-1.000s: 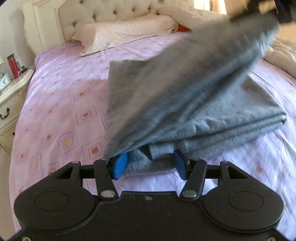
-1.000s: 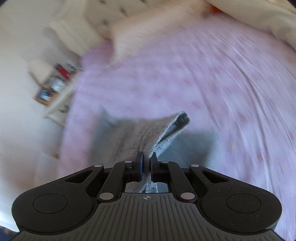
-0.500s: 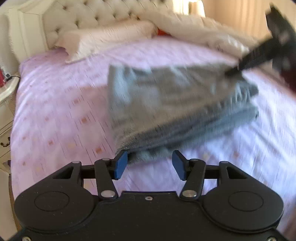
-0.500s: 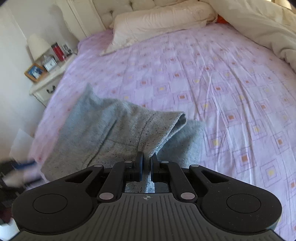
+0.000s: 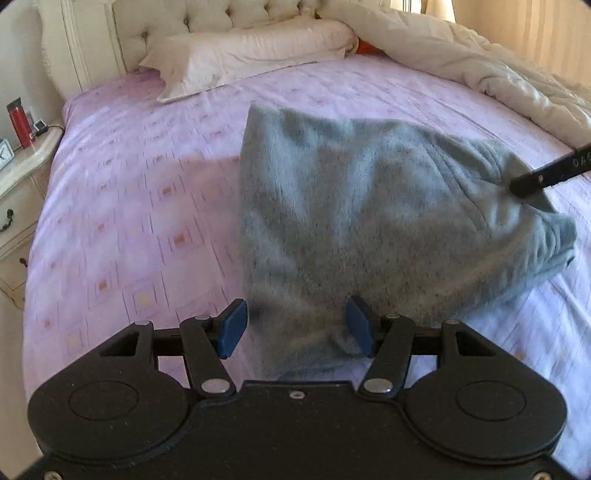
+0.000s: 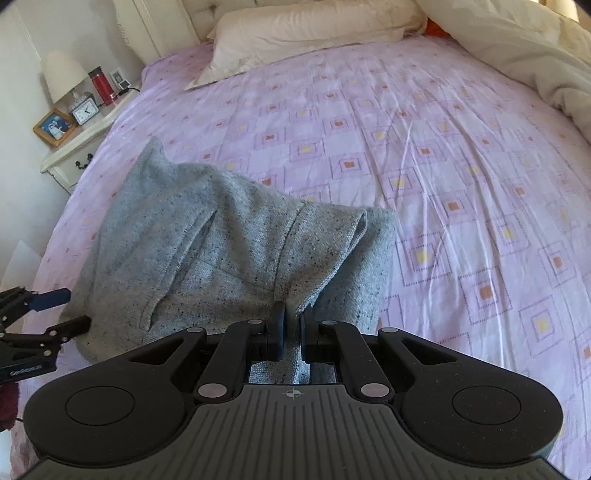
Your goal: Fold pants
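Note:
The grey pants [image 5: 369, 221] lie folded in a thick bundle on the purple bed sheet [image 5: 129, 206]. My left gripper [image 5: 295, 328] is open, its blue pads either side of the bundle's near edge without pinching it. My right gripper [image 6: 291, 328] is shut on a fold of the pants [image 6: 229, 251] at their near edge. In the left wrist view the right gripper's black finger [image 5: 546, 177] rests on the bundle's right side. In the right wrist view the left gripper [image 6: 40, 314] shows at the bundle's left edge.
A cream pillow [image 5: 251, 55] and a tufted headboard [image 5: 177, 22] lie at the far end. A rumpled cream duvet [image 5: 480, 70] covers the right side. A nightstand [image 6: 85, 129] on the left holds a lamp, a clock, a photo frame and a red bottle [image 6: 103, 85].
My right gripper has brought the lifted layer of pants down onto the bundle, which now lies flat. My left gripper has stayed open at the near edge.

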